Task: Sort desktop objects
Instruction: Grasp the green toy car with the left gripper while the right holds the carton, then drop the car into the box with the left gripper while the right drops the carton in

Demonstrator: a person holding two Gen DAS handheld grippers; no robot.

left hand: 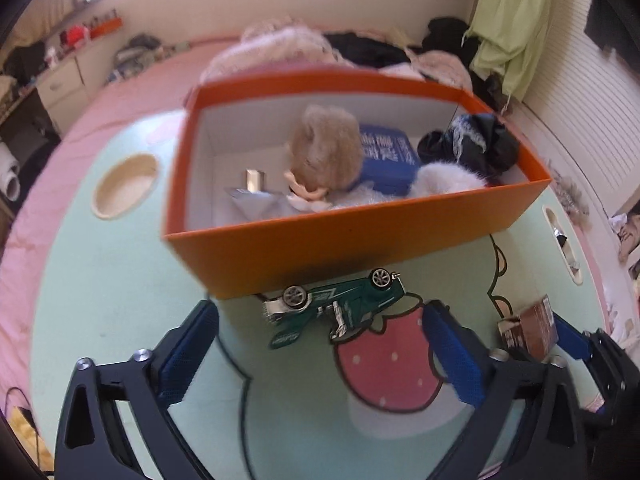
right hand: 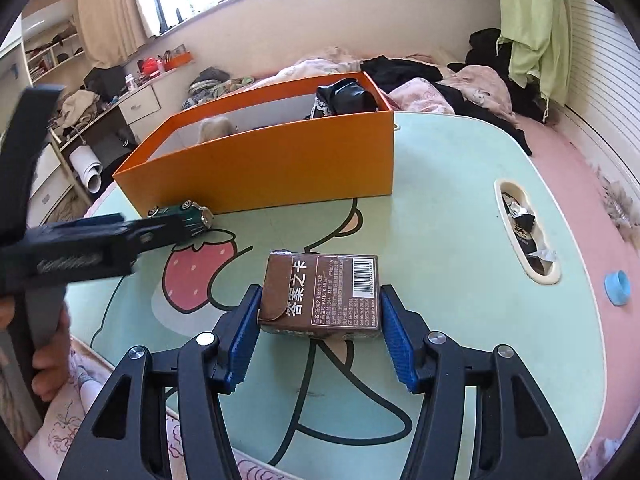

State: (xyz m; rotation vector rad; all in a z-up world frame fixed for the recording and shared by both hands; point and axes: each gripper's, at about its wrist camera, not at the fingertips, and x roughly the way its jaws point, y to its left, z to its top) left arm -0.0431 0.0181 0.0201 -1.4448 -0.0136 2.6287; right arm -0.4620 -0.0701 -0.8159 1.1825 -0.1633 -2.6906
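An orange box [left hand: 360,248] stands on the green table [left hand: 120,280] and holds a doll head [left hand: 326,148], a blue pack [left hand: 386,156] and dark cloth [left hand: 472,142]. A green toy car [left hand: 340,302] lies on its side against the box front. My left gripper [left hand: 320,344] is open, just short of the car. My right gripper [right hand: 320,316] has its pads on both sides of a brown card box [right hand: 320,294] that rests on the table. The orange box [right hand: 280,164], the car [right hand: 184,214] and the left gripper arm [right hand: 100,240] also show in the right wrist view.
A blue bottle cap [right hand: 618,286] lies near the table's right edge. A slot [right hand: 524,232] in the table holds wrappers. A round cup hole [left hand: 124,184] is at the left. A bed with clothes lies behind the table.
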